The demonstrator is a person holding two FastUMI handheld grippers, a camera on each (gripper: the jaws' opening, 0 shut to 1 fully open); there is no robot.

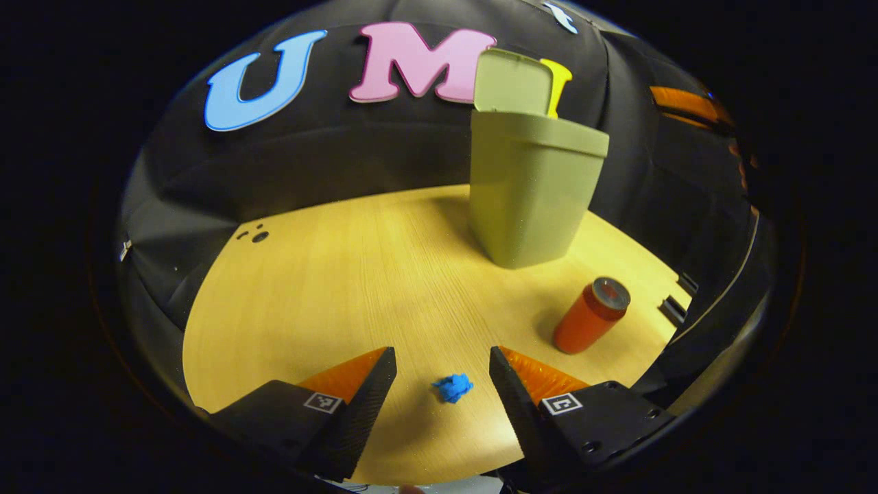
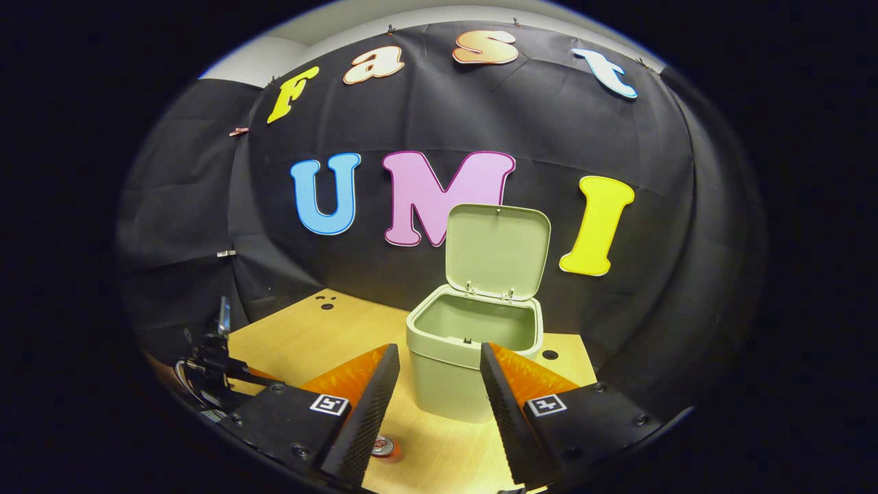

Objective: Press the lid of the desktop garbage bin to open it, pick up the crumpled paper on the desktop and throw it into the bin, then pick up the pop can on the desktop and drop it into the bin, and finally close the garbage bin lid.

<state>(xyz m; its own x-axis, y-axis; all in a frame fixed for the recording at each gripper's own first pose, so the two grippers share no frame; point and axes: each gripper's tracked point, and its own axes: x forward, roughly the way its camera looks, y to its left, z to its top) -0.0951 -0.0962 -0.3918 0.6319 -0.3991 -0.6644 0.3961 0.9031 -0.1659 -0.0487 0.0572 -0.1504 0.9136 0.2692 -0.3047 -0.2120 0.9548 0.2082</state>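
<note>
A pale green bin (image 1: 531, 195) stands on the wooden table (image 1: 357, 274) with its lid (image 1: 511, 82) swung upright. The right gripper view looks down into the bin (image 2: 473, 343), whose inside appears empty below the raised lid (image 2: 497, 250). A small blue crumpled paper (image 1: 453, 387) lies on the table between the spread fingers of my left gripper (image 1: 442, 374), which is open just above it. An orange pop can (image 1: 590, 315) stands upright to the paper's right, in front of the bin. My right gripper (image 2: 439, 381) hovers open before the bin, and the can's top (image 2: 383, 447) peeks out below it.
Small dark holes (image 1: 259, 237) mark the table's far left part. The other gripper (image 2: 216, 374) shows at the left edge of the right gripper view. Black cloth walls close in behind the table. A dark bracket (image 1: 675, 309) sits at the table's right edge.
</note>
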